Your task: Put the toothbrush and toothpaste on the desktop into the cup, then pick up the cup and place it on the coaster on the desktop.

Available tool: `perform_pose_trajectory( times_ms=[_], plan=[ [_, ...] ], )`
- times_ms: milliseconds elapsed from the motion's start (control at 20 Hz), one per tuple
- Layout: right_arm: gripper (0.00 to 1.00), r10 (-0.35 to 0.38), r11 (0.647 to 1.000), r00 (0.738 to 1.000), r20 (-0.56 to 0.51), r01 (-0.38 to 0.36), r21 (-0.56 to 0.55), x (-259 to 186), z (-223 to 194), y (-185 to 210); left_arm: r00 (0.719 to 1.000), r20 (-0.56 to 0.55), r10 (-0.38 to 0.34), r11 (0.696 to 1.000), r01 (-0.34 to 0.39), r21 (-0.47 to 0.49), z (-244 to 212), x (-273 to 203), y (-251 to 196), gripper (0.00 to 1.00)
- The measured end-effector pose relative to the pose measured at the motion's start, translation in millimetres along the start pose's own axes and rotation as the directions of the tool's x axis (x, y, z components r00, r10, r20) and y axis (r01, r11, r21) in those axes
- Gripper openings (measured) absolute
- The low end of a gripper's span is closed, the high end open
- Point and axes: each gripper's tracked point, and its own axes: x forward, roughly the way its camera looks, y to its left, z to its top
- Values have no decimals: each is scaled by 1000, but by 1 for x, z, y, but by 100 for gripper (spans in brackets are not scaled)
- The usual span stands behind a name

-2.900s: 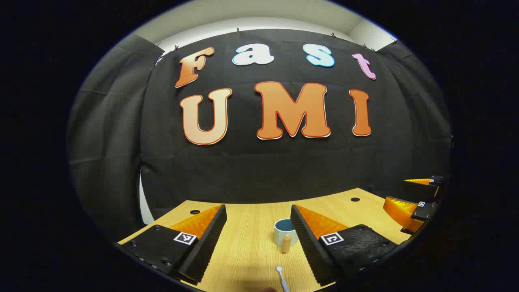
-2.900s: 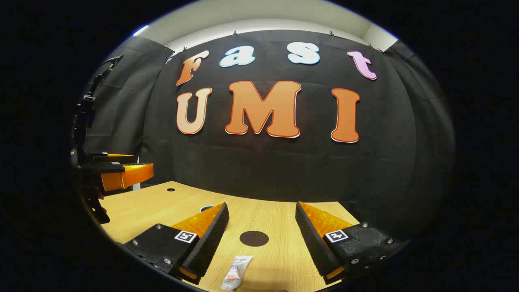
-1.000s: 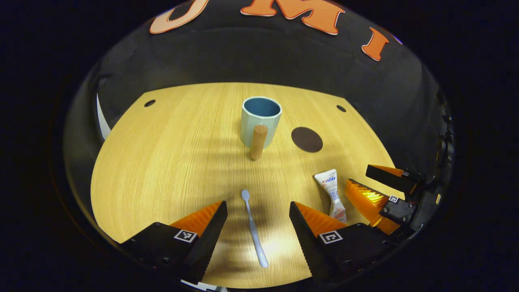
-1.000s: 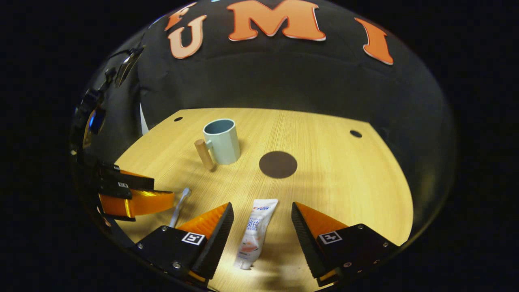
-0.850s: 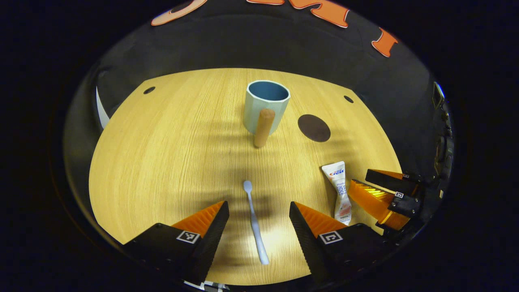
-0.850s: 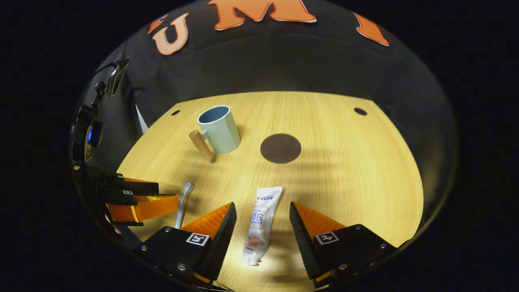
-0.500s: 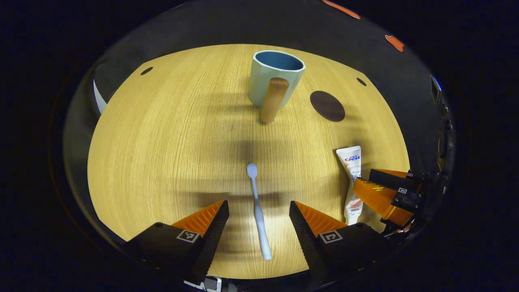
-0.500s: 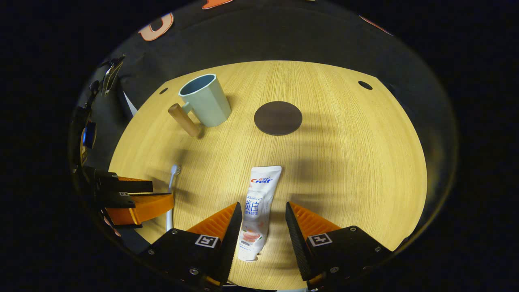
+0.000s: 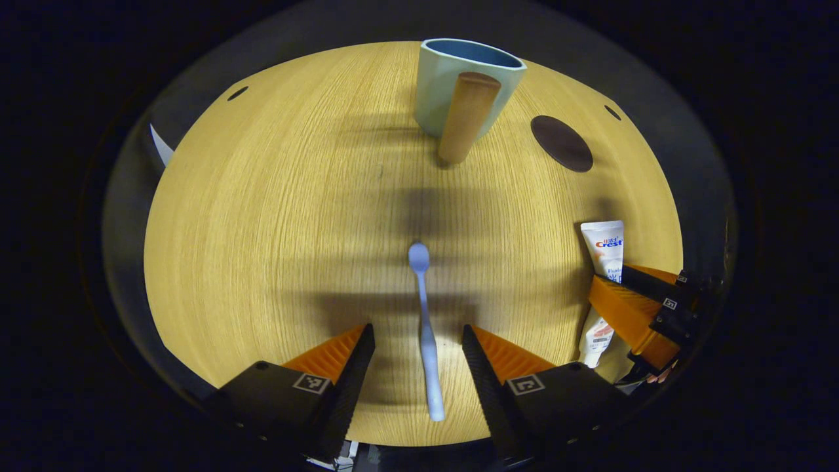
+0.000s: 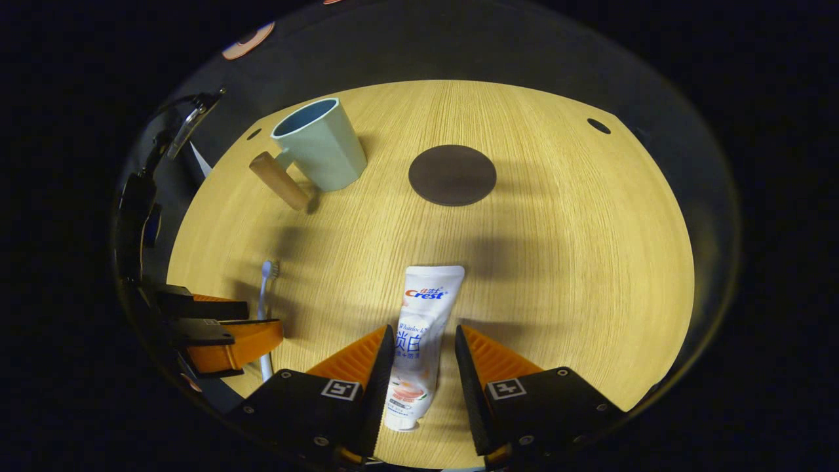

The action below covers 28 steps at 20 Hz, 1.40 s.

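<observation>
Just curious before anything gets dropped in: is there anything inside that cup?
The cup shows only bare blue inner wall near its rim; the toothbrush and toothpaste lie on the desk. Its bottom is hidden.

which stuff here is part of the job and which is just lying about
Job: toothbrush, toothpaste, cup, coaster, left gripper, right gripper.

Lying about: nothing loose; just the desk with its cable holes.

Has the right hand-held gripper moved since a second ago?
Yes. The right hand-held gripper has come down toward the desktop, its fingers closing in around the toothpaste.
</observation>
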Motion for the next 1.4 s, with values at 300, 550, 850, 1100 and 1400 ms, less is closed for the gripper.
perform_pose_trajectory(
  times_ms=[300, 550, 850, 1100, 1400],
  plan=[
    [31, 36, 999, 999, 34, -35, -14, -4, 6, -3, 1000, 22, 12, 999, -13, 47, 4, -1, 9, 63],
    [21, 49, 999, 996, 69, -49, -4, -6, 10, -5, 999, 37, 12, 1000, -13, 15, 9, 5, 7, 10],
    [15, 56, 997, 991, 120, -50, -51, -6, 11, -5, 996, 86, -28, 999, 26, 23, 18, 7, 3, 6],
    [15, 119, 992, 977, 174, -109, -69, -11, 15, -4, 986, 129, -103, 994, 98, 47, 27, 6, -10, 6],
    [15, 156, 985, 937, 312, -122, -123, -29, 31, 0, 935, 303, -186, 979, 149, 142, 35, 17, -32, 7]
  ],
)
